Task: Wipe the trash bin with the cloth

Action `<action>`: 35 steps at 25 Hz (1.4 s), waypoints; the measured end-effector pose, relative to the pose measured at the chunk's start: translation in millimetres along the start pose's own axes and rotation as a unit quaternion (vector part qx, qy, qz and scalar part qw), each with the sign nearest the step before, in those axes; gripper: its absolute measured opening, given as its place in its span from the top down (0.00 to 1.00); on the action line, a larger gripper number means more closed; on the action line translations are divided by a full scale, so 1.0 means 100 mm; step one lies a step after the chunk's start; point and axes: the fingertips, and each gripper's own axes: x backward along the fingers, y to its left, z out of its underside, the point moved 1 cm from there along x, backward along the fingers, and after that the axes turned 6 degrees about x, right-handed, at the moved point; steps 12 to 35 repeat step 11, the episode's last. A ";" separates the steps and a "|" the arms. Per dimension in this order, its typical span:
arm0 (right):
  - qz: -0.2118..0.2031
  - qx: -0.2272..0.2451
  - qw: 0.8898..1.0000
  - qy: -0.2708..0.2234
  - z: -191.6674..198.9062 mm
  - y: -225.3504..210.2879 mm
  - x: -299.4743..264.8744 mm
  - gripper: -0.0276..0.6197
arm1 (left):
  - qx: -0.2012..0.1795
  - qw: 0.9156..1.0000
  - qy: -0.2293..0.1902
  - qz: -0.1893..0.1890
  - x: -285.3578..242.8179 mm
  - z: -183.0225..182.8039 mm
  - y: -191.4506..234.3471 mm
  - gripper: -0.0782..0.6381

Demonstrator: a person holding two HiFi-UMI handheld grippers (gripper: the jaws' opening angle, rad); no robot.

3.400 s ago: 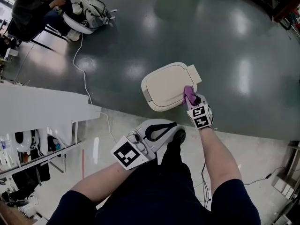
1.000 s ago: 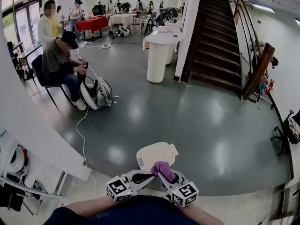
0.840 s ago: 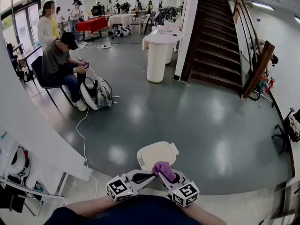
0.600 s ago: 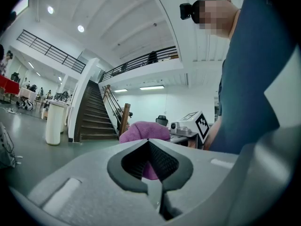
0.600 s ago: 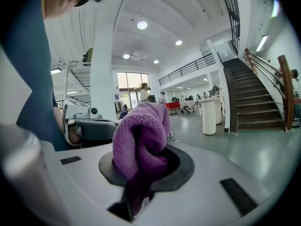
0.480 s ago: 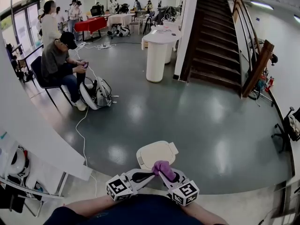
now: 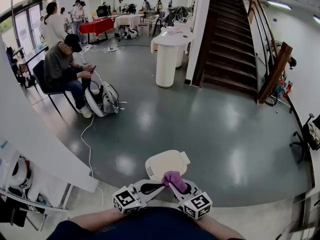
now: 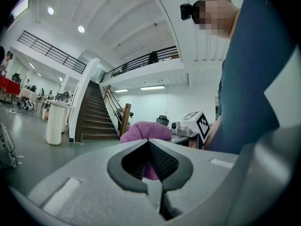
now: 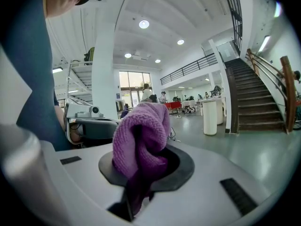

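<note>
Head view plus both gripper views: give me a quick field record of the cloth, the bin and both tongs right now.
cloth: purple cloth, bunched, sticking out past the tips
right tongs: shut on the purple cloth
left tongs: shut, nothing clamped; tips next to the cloth
trash bin: cream lid closed, standing on the grey floor
cloth vs bin: overlaps the lid's near edge in the head view; contact cannot be told
bystander: seated person, far left
</note>
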 end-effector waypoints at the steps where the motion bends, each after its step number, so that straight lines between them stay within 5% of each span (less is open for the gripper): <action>1: 0.000 0.000 1.000 0.000 0.00 0.00 0.00 0.84 | 0.000 1.000 0.000 0.000 0.00 0.00 0.00 0.89; 35: -0.002 -0.003 1.000 0.002 0.02 -0.01 -0.02 0.84 | 0.002 1.000 -0.002 -0.003 -0.02 0.00 0.02 0.89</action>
